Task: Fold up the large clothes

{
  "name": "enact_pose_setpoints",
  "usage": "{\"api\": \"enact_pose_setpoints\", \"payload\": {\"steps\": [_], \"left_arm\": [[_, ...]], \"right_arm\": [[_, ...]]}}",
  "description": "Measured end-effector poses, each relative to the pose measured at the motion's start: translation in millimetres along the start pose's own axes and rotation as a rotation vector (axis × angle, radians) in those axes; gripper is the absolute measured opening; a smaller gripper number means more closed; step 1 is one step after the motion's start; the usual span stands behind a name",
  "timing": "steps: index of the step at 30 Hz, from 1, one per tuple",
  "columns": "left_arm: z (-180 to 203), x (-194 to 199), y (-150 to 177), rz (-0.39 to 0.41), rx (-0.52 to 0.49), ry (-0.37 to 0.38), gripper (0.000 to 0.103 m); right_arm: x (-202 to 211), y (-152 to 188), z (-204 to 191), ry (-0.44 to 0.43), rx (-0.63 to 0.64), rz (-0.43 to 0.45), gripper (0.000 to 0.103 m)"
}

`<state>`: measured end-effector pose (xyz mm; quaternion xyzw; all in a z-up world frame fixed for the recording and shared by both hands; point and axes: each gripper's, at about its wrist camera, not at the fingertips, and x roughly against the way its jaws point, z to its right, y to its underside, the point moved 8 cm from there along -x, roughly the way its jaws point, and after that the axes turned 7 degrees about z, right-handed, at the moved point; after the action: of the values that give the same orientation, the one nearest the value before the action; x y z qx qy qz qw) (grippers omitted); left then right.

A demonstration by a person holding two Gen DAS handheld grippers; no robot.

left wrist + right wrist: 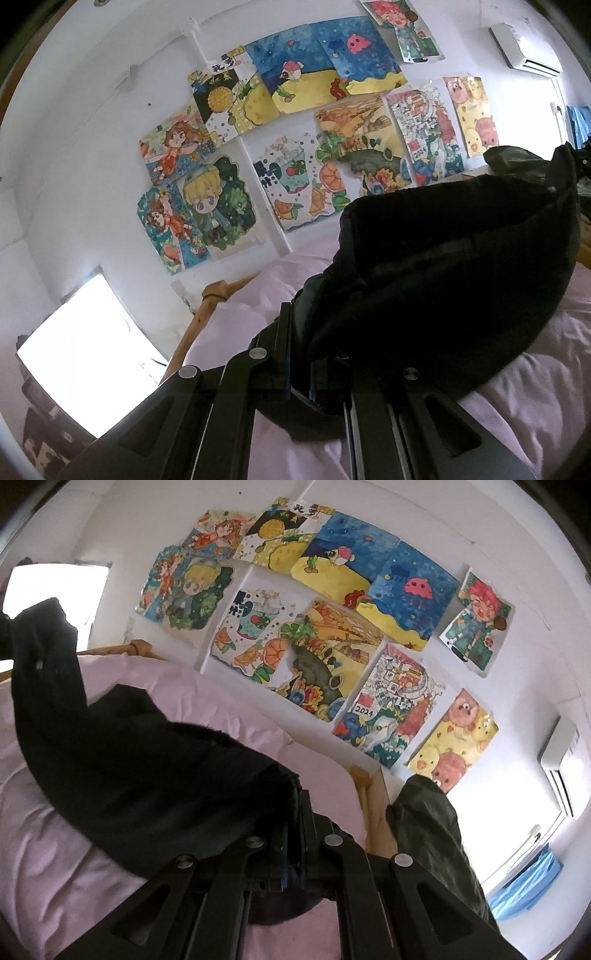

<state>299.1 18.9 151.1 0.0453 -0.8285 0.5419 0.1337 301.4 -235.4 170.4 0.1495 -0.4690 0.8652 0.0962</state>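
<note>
A large black garment (454,266) hangs stretched between my two grippers above a pink bed cover (524,398). My left gripper (301,354) is shut on one end of it, the cloth rising to the right toward the other gripper. In the right wrist view my right gripper (295,823) is shut on the other end of the black garment (140,760), which sags left and up across the pink bed cover (55,849). The fingertips are hidden by cloth.
A white wall with several colourful drawings (295,122) faces both cameras. A wooden bed frame (207,306) edges the bed. A dark green garment (432,834) lies at the right. An air conditioner (561,764) and a bright window (85,354) flank the wall.
</note>
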Motion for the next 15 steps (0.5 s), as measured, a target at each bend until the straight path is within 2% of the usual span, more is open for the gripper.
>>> {"api": "enact_pose_setpoints", "payload": {"steps": [8,11,15], "left_arm": [[-16.0,-99.7,-3.7,-0.016,0.027,-0.043,0.004],[-16.3,-138.0,2.2,-0.039,0.053,-0.053,0.004],[-12.7,-195.0,22.9,-0.095,0.046,-0.054,0.004]], "right_arm": [[-99.9,-13.8,7.5,0.051,0.044,-0.035,0.005],[-144.0,-14.4,4.7,0.070,0.065,-0.039,0.005],[-204.5,1.4,-4.8,0.068,0.042,-0.091,0.005]]}}
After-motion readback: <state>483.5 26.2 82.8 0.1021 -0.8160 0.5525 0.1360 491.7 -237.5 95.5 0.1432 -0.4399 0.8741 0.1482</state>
